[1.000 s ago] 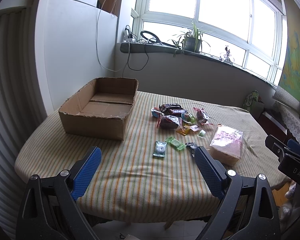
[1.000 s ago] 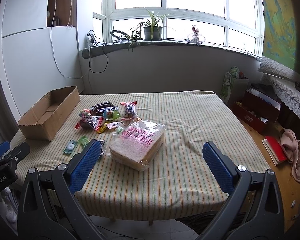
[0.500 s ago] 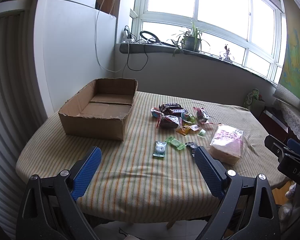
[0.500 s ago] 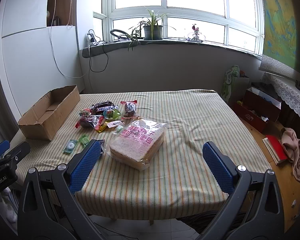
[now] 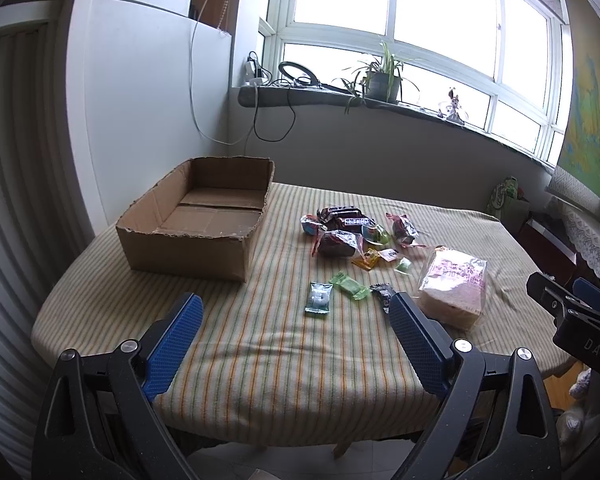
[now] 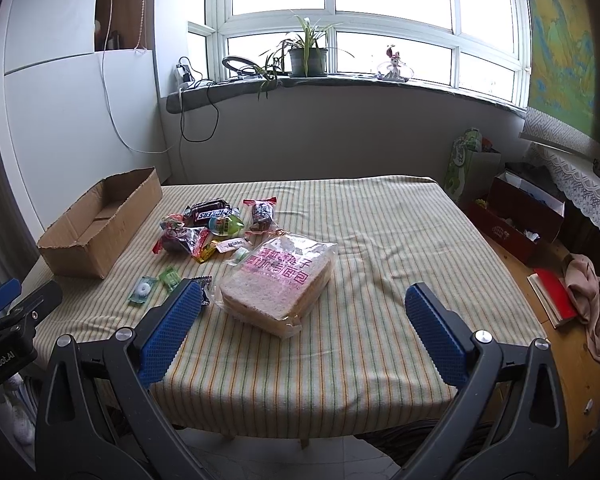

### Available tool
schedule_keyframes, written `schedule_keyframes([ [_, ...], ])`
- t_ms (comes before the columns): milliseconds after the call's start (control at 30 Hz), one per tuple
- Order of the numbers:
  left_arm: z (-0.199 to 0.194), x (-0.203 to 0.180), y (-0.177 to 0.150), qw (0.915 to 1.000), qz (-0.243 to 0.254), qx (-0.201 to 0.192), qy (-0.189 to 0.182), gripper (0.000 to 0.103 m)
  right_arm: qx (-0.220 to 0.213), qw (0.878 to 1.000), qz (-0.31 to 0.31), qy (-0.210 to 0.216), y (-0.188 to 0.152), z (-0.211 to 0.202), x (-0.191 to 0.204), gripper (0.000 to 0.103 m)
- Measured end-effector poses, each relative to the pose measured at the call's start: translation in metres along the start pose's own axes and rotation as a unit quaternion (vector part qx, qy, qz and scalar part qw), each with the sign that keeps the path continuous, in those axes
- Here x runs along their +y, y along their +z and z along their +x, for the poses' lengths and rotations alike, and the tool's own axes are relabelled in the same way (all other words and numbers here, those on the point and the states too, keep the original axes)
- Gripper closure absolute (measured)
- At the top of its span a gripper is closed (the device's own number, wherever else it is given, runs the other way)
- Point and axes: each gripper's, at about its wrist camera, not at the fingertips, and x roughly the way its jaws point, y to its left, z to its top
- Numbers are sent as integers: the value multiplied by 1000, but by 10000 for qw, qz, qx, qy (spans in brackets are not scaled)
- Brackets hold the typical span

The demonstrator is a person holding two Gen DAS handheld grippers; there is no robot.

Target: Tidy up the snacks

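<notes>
An empty cardboard box (image 5: 204, 224) stands at the table's left; it also shows in the right wrist view (image 6: 96, 224). A heap of small wrapped snacks (image 5: 348, 232) lies mid-table, with a Snickers bar (image 6: 210, 213) in it. A teal candy (image 5: 318, 298) and a green candy (image 5: 350, 285) lie nearer. A clear bag of sliced bread (image 6: 278, 278) lies to their right and shows in the left wrist view (image 5: 454, 280) too. My left gripper (image 5: 296, 312) is open and empty above the near table edge. My right gripper (image 6: 304, 300) is open and empty, just before the bread.
The table has a striped cloth (image 6: 380, 240). A windowsill with a potted plant (image 6: 306, 56) and cables runs behind. Red boxes (image 6: 520, 216), a book and a cloth lie on the floor at right. A white wall stands left of the box.
Both views have shifted slightly closer to the table. Nothing on the table has moved and both grippers stay open.
</notes>
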Motion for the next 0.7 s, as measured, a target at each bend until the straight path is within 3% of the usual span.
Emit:
schedule_keyframes([
  [700,1,0,1,10000,10,17,4,8,144,9999,2,67,-1,13,0,0],
])
